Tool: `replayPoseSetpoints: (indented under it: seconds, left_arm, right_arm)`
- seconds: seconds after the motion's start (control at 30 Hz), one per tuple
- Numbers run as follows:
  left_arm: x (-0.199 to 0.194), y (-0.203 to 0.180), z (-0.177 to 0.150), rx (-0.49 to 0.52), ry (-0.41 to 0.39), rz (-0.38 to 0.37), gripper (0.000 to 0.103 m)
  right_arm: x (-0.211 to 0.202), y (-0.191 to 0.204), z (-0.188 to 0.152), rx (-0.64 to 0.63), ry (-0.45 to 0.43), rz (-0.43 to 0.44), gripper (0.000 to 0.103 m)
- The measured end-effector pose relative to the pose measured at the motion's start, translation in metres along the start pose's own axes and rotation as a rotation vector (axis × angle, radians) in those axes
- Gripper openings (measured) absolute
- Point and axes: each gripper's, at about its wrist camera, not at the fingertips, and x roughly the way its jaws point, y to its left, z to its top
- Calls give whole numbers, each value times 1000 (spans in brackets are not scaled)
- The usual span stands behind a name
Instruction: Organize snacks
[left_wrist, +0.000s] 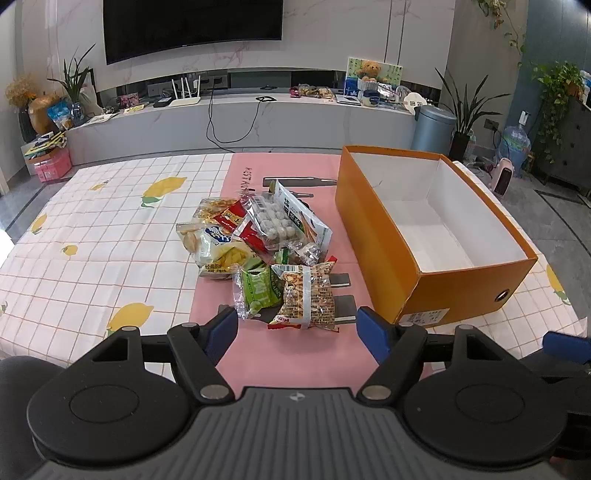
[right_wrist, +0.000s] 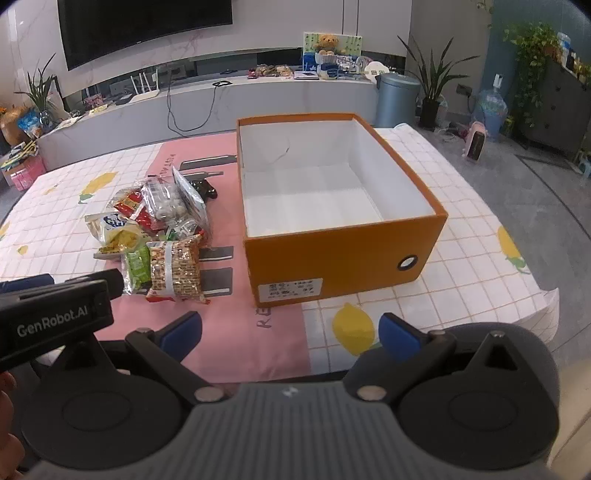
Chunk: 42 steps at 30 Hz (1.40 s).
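A pile of snack packets (left_wrist: 255, 243) lies on the pink mat (left_wrist: 295, 354); it also shows in the right wrist view (right_wrist: 162, 229). Nearest is a peanut packet (left_wrist: 308, 299) beside a green packet (left_wrist: 256, 291). An open orange box (left_wrist: 373, 236), white inside and holding nothing, stands right of the pile; in the right wrist view the box (right_wrist: 343, 254) is straight ahead. My left gripper (left_wrist: 295, 328) is open, just short of the peanut packet. My right gripper (right_wrist: 290, 332) is open, before the box's near wall.
The table has a lemon-print cloth (left_wrist: 110, 240). The left gripper's body (right_wrist: 55, 314) sits at the left of the right wrist view. Behind the table are a TV cabinet (left_wrist: 240, 118), a bin (left_wrist: 434, 129) and potted plants (left_wrist: 465, 110).
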Motion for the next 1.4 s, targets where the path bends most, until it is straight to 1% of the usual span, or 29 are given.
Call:
replayPoseSetpoints:
  seconds: [0.1,0.23,1.4]
  left_arm:
    - [-1,-1,0,10,-1,2,86]
    - [0,-1,0,11,0,2,86]
    - [1,-4,-2,19,-6,-4,86]
  right_arm:
    - [1,2,0,-14,-4,-11,99]
    - [3,0,-1,-4,7,4,99]
    - [3,6,-2,-12,11,23,99]
